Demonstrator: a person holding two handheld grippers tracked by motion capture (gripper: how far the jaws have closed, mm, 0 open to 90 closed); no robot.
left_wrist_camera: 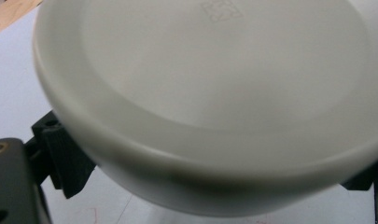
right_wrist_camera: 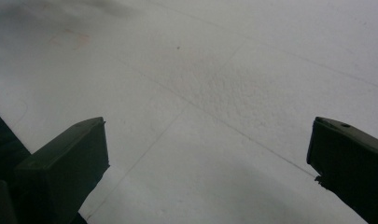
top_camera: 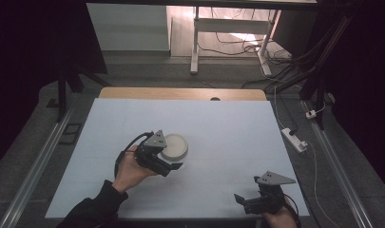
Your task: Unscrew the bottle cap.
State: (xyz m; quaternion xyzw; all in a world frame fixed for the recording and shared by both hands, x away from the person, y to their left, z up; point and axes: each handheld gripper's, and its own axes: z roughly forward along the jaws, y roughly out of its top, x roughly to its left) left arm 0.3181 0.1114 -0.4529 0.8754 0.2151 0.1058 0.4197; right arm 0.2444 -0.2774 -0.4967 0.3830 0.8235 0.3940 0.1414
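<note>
A round white dish point(top_camera: 177, 145) lies on the white table sheet point(top_camera: 218, 128), left of centre. In the left gripper view the dish point(left_wrist_camera: 214, 88) is very close, flat face up, with a faint square stamp near the top. My left gripper point(top_camera: 170, 154) reaches in from the dish's left, its jaws spread wide on either side of it. The left gripper point(left_wrist_camera: 210, 154) has one black fingertip point(left_wrist_camera: 60, 158) against the rim; the dish partly covers the other. I cannot tell if the pads press on it. My right gripper point(top_camera: 242, 202) is open over bare sheet near the front right edge, and the right gripper point(right_wrist_camera: 207, 140) holds nothing.
A wooden table edge point(top_camera: 180, 93) runs along the back of the sheet. A power strip point(top_camera: 294, 139) and cables lie on the floor to the right. A white desk frame point(top_camera: 195, 42) stands beyond the table.
</note>
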